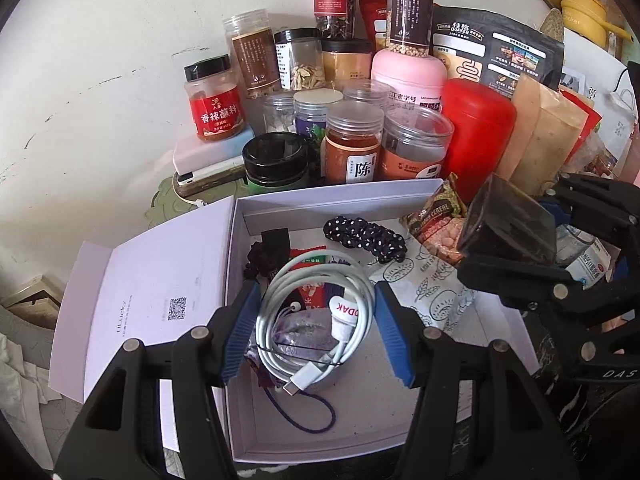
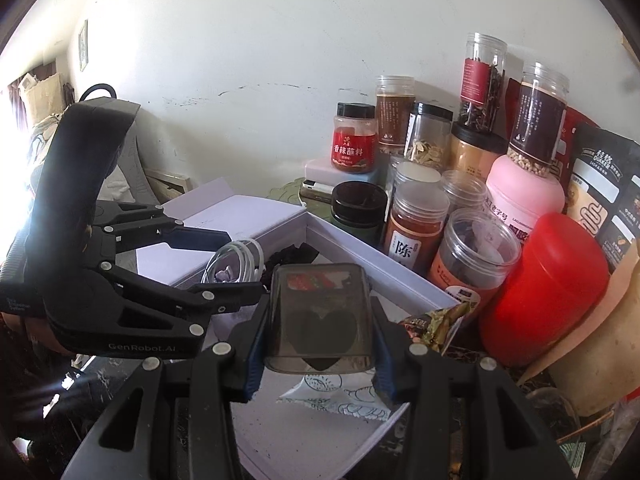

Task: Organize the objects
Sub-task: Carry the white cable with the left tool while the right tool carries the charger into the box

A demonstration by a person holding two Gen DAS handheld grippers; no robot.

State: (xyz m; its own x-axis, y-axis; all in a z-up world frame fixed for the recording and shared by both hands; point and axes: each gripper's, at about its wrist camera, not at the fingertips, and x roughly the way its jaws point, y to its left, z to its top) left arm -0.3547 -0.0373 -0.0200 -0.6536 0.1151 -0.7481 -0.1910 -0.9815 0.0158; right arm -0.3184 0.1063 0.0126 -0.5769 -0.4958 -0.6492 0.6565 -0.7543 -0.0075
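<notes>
**Filling the white box, both grippers loaded**

Holding a coiled white cable point(image 1: 316, 320), the left gripper point(image 1: 316, 328) hangs over the near part of the open white box point(image 1: 340, 194), its jaws half open and pressed on the coil's sides. The right gripper point(image 2: 318, 330) has its jaws closed on a smoky phone case point(image 2: 320, 316) above the box's right edge. A polka-dot scrunchie point(image 1: 366, 236) and small packets already lie inside. Jars point(image 1: 352, 142) crowd the table beyond; both held items look yet to be set down.
</notes>
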